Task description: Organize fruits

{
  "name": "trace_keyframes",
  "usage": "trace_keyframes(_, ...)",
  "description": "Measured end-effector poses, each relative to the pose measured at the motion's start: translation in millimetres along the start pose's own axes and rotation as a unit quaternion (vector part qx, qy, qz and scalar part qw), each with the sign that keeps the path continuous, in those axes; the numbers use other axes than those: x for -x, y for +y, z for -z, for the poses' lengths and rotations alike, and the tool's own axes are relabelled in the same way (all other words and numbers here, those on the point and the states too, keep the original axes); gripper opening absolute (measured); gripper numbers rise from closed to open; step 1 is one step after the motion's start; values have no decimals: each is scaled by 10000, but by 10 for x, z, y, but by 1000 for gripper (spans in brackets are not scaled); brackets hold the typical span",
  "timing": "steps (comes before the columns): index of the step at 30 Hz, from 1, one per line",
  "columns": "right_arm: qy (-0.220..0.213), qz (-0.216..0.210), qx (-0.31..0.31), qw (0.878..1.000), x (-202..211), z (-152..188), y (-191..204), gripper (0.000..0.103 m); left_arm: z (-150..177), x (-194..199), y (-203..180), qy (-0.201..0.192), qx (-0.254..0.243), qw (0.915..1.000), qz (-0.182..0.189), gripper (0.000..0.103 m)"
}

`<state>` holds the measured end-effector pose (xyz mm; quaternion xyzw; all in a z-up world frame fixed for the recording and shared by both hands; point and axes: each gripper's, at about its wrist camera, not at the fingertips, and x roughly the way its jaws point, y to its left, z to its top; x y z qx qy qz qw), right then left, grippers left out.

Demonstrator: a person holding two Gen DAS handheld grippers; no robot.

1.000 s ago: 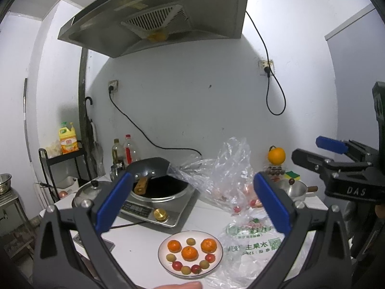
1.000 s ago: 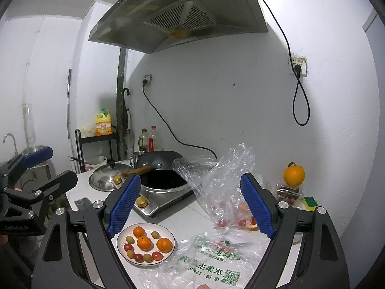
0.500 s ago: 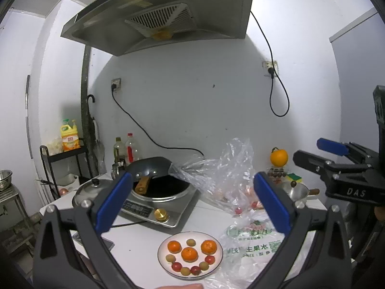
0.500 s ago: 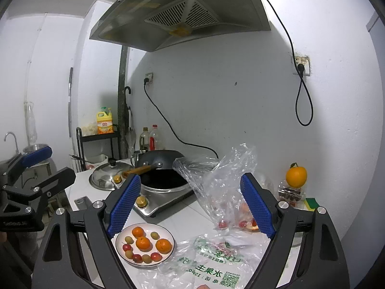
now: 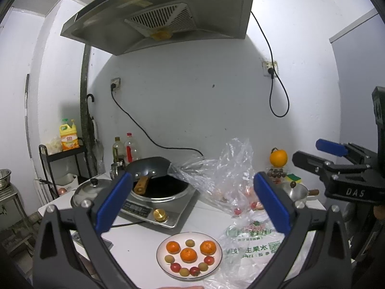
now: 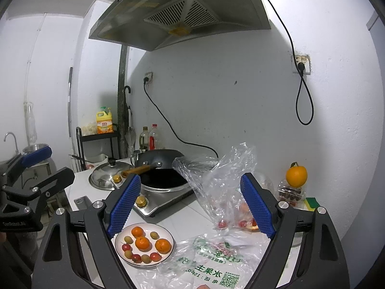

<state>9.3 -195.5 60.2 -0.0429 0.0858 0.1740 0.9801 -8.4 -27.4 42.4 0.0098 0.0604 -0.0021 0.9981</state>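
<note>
Nothing has shifted since a second ago: we hold the left gripper [image 5: 192,204] and right gripper [image 6: 192,207] wide and empty above the plate [image 5: 160,260], where the fruits [image 5: 188,254] already form a face. We judge the arranging near complete.

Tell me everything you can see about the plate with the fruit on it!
The plate is round, white and shallow, with a thin darker rim, and looks like ceramic. It lies flat on the white counter, in front of the silver cooker. On it sit three small oranges, two like eyes and one like a nose, with little red and yellowish-green fruits curving below like a smile. A crumpled plastic bag with green writing lies against its right side. Nothing is gripping it.
</note>
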Motion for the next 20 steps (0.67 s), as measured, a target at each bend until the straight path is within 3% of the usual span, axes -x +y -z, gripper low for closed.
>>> trace_keyframes(20, 105, -13, 22, 9999, -89, 31, 44, 87, 37, -56, -36, 0, -58, 9999, -111, 102)
